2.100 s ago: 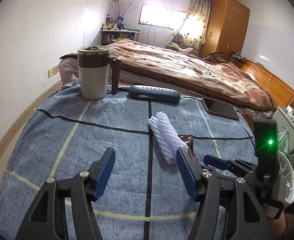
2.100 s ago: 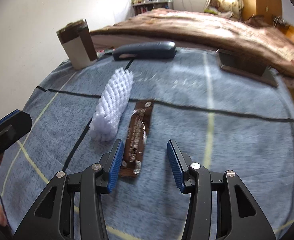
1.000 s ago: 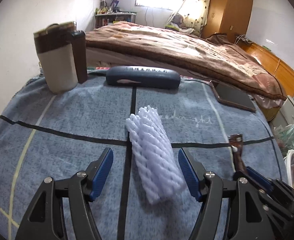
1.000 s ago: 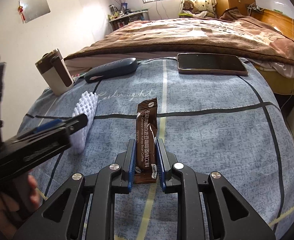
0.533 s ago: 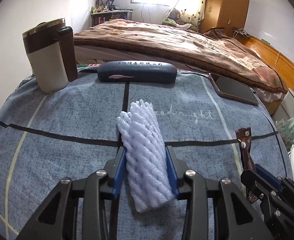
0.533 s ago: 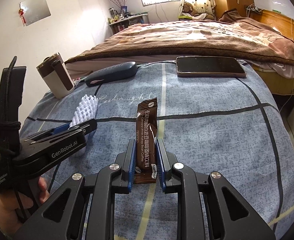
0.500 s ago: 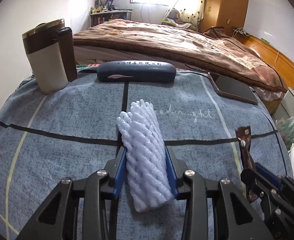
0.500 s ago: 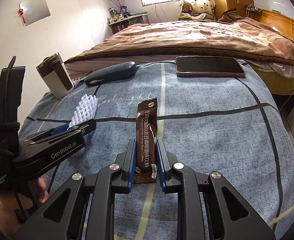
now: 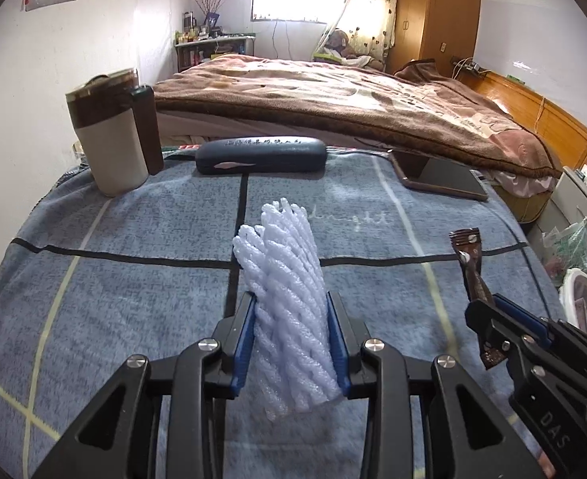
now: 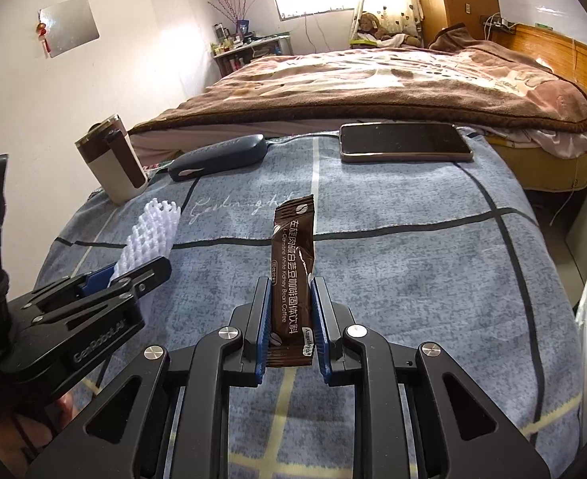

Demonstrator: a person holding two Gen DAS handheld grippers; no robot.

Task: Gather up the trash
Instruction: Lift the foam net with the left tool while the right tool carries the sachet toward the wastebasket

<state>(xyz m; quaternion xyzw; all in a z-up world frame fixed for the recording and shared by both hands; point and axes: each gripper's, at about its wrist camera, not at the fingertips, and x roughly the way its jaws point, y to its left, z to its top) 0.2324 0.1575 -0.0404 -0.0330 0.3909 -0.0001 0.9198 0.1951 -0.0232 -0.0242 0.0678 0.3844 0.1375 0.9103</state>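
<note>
left wrist view: the left gripper point(image 9: 291, 337) has its blue pads pressed on both sides of the white foam net sleeve point(image 9: 287, 303), which stands tilted between them, its far end pointing away over the blue cloth point(image 9: 133, 279). to the right, the right gripper point(image 9: 489, 321) pinches a brown coffee sachet point(image 9: 471, 267) that sticks up past its tips. at the far edge of the cloth stand a beige and brown mug point(image 9: 113, 143) at the left, a dark glasses case point(image 9: 261, 155) in the middle and a phone point(image 9: 437, 177) at the right. a white bin point(image 9: 584, 303) with trash in it shows at the right edge, off the cloth. in the right wrist view the right gripper point(image 10: 291, 329) is narrow, clamped on the near end of the coffee sachet point(image 10: 293, 259), which rises upright above the cloth point(image 10: 413, 259). the left gripper point(image 10: 133, 277) sits at the left with the foam net sleeve point(image 10: 149, 231) in it.
</note>
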